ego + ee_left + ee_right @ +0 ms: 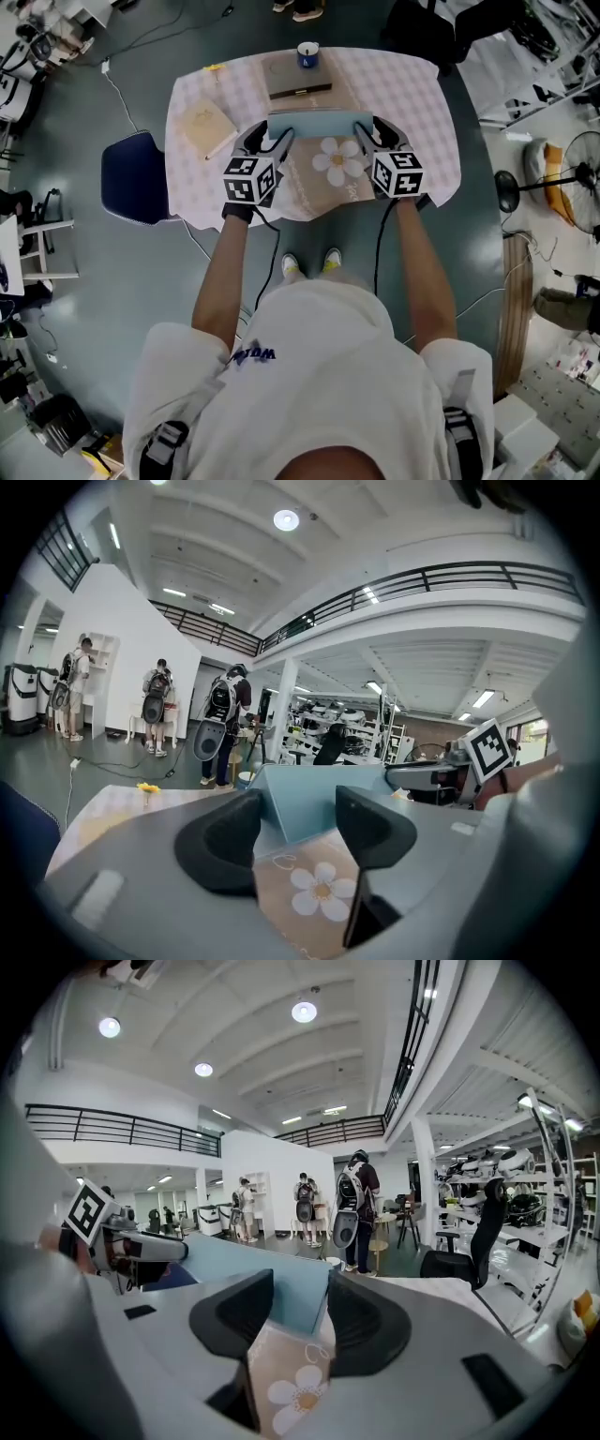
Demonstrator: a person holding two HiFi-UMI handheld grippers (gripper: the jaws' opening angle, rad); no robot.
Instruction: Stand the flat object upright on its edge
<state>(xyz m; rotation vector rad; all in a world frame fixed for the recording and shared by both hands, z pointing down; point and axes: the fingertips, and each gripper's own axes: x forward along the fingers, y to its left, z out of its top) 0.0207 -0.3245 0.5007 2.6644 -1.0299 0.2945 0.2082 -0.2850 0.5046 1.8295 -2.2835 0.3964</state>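
Looks like the lift-and-tilt step. The left gripper (pixel 278 141) and right gripper (pixel 367 139) are each clamped on a side edge of the flat object (pixel 333 173), which spans between them over the table (pixel 422 94). Next, probably: swing it vertical, seat the bottom edge, and release gently.

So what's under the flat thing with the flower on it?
Only the checked tablecloth shows around the flower board. Whatever lies straight beneath it is covered by the board itself.
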